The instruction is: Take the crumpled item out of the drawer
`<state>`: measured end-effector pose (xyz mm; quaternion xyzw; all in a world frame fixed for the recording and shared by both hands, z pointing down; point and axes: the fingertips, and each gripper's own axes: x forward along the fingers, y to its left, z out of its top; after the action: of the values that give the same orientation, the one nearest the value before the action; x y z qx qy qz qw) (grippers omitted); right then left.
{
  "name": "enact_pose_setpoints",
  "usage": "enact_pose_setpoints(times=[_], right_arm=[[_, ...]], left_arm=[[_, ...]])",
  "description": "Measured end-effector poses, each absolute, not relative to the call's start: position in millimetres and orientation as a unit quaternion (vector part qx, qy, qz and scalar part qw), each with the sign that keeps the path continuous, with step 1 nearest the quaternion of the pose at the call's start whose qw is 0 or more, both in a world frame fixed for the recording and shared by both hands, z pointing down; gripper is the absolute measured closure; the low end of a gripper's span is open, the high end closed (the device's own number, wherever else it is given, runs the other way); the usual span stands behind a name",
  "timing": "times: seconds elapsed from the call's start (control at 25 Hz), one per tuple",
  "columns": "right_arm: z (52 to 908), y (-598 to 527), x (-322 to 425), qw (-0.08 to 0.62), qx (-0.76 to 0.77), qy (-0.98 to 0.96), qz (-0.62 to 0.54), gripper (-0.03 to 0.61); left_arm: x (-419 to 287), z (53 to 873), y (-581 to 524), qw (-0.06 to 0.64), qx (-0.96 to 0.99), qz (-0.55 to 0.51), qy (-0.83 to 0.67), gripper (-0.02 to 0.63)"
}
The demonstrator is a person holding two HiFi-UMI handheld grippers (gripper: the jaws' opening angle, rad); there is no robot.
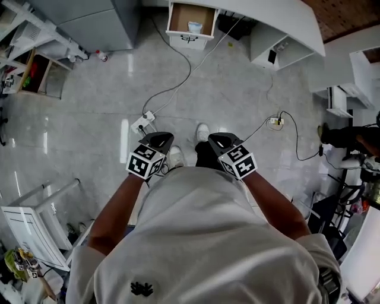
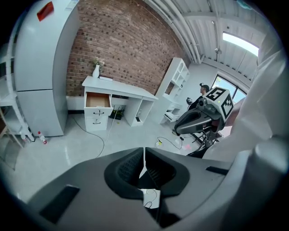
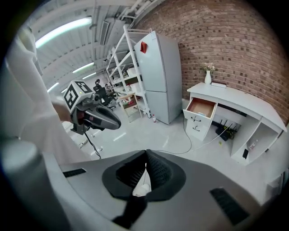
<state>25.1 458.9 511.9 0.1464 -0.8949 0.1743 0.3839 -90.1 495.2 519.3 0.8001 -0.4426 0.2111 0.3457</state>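
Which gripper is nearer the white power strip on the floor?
Left. The left gripper is held just beside the white power strip; the right gripper is farther off, past the white shoe.

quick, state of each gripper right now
Left gripper: jaws closed, holding nothing.
Right gripper: jaws closed, holding nothing.

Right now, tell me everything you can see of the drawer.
The drawer is the top one in a white desk's pedestal, pulled open. Its inside looks like brown wood. The front is white with a dark handle. A pale crumpled item lies inside, toward the front. A closed drawer sits below it. The left gripper and right gripper are far from it.
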Motion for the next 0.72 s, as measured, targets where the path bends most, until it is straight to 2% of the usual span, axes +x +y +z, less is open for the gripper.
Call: enact_pose_setpoints(times=[0.28, 0.48, 0.72], right_arm=[[521, 380, 14, 0.373, 0.148, -0.897, 0.183, 0.546], [512, 285, 8, 0.362, 0.147, -0.902, 0.184, 0.503], [514, 176, 20, 0.350, 0.148, -0.908, 0.179, 0.503]], left_arm=[[-98, 525, 409, 0.328, 0.800, 0.233, -0.445, 0.583], [-103, 518, 323, 0.322, 0.791, 0.256, -0.453, 0.582], [-106, 514, 207, 0.302, 0.782, 0.283, -0.466, 0.581]])
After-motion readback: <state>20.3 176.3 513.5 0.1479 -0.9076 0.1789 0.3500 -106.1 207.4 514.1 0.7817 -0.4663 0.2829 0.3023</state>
